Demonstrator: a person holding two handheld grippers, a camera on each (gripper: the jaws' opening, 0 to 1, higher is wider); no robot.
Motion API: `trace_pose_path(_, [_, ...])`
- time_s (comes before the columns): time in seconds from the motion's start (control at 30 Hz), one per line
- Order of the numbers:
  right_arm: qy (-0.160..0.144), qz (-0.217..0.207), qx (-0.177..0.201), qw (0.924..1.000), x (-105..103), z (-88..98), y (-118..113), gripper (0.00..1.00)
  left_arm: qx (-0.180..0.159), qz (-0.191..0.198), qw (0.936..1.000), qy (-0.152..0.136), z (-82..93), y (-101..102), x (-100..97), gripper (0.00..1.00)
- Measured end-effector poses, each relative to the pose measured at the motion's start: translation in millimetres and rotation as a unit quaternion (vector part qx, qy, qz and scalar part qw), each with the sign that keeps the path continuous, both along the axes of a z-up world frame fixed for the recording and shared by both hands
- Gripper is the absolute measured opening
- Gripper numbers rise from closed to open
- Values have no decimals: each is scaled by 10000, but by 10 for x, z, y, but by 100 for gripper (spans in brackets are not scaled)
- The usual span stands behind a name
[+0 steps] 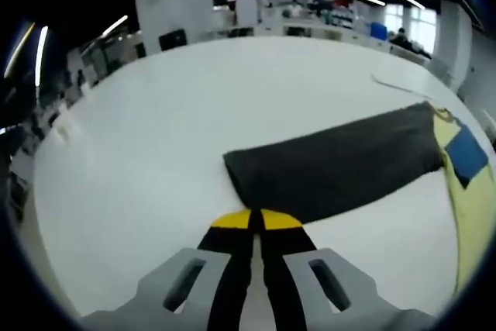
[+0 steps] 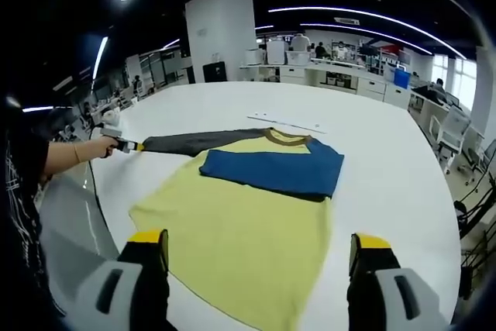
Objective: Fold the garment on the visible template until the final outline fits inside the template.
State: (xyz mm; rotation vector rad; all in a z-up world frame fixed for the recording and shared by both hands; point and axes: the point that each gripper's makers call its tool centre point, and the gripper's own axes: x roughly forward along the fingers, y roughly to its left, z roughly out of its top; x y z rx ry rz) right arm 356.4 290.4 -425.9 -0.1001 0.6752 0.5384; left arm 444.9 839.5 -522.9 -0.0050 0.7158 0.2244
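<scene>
Left gripper: in my left gripper view the left gripper (image 1: 251, 219) has its yellow-tipped jaws pressed together, the tips right at the cuff edge of the dark sleeve (image 1: 333, 167); I cannot tell whether any cloth is pinched between them; in my right gripper view the same tool (image 2: 126, 146) sits at the far end of that sleeve (image 2: 201, 142), held in a person's hand (image 2: 105, 146)

Right gripper: the right gripper (image 2: 263, 247) has its jaws spread wide with nothing between them; it hovers above the near hem of the garment

Garment: the shirt (image 2: 248, 226) lies flat on the white table (image 2: 372, 137); yellow body, brown collar (image 2: 288, 137) toward the far side; the dark grey sleeve is stretched straight out toward the left gripper; the blue sleeve (image 2: 271, 168) is folded across the chest (in the left gripper view a blue patch (image 1: 467, 153) shows on the yellow cloth)

Template: I see a thin pale strip (image 2: 287, 123) on the table just beyond the collar; I cannot tell what it is

Surroundings: an open office with desks and ceiling light strips beyond the table
</scene>
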Motion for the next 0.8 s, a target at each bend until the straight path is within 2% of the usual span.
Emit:
trace_pose_path(0.43, [83, 70, -19, 9999, -25, -39, 35, 98, -73, 8, 10000, -3, 78, -31, 28, 0])
trace_pose_path(0.5, [98, 77, -22, 9999, -34, -48, 35, 98, -86, -8, 9999, -52, 114, -49, 33, 0])
trace_pose_path(0.57, [107, 76, -15, 9999, -39, -52, 37, 98, -127, -40, 9997, -227, 189, -80, 73, 0])
trace_pose_path(0.8, [102, 61, 14, 9999, -34, -55, 47, 98, -198, -206, 9989, -372, 357, -203, 181, 0])
